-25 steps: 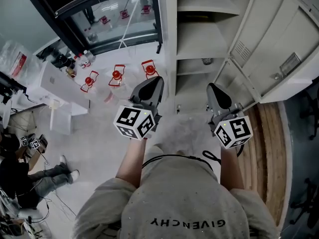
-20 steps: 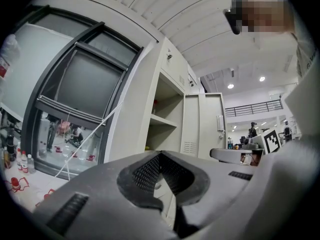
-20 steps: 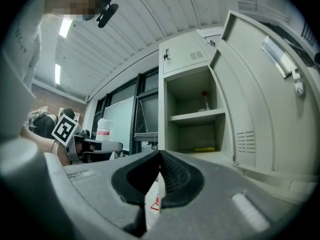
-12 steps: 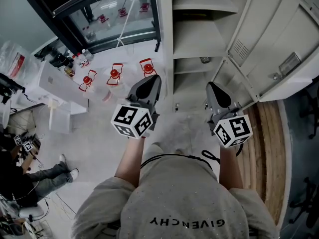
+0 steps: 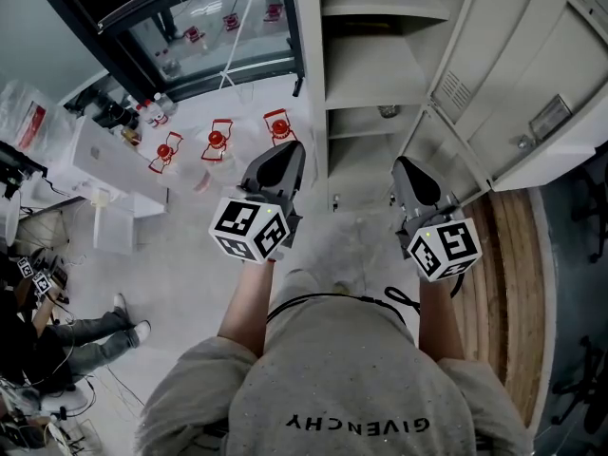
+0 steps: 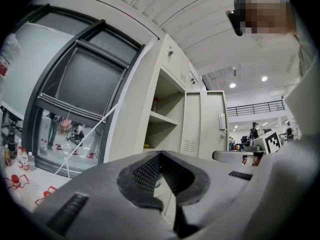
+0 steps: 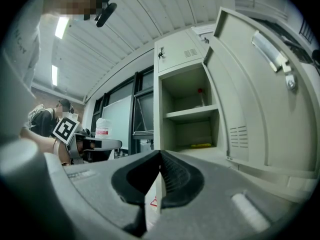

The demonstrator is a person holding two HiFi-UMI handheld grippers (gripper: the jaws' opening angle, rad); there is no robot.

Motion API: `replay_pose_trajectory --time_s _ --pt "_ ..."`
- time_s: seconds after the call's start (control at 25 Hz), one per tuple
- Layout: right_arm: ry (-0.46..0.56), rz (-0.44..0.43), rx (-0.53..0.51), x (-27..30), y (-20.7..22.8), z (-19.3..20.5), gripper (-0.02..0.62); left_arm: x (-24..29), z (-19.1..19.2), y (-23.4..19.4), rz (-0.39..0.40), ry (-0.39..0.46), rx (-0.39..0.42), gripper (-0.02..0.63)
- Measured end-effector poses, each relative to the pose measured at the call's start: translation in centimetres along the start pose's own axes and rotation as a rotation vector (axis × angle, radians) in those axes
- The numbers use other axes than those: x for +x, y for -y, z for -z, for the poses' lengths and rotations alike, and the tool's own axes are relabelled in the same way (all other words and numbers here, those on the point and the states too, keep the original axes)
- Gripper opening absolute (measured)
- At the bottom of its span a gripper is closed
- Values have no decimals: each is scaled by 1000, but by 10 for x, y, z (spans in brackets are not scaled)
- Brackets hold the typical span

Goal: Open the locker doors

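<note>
Pale locker door (image 5: 508,88) stood swung wide, shelves (image 5: 370,69) exposed; it lay ahead of the left gripper (image 5: 288,152) and right gripper (image 5: 403,167), untouched; both grippers' fingers pressed together, empty.

Pale locker door (image 5: 503,74), wide open

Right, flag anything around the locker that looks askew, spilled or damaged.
Nothing stands out. The locker door stands wide open with no visible dents, the shelves sit level, and no spill shows on the floor in front.
</note>
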State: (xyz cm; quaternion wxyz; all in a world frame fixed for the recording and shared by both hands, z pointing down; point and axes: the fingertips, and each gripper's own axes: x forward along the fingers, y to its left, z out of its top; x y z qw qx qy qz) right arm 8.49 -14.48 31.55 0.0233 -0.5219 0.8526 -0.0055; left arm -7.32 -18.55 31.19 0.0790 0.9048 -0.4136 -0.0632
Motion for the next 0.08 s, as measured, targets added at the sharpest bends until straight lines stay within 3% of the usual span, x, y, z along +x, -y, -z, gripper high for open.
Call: replay_pose_trajectory --time_s 0.08 --pt "-1 0 5 -1 1 -1 -1 0 -1 1 -2 1 -1 -2"
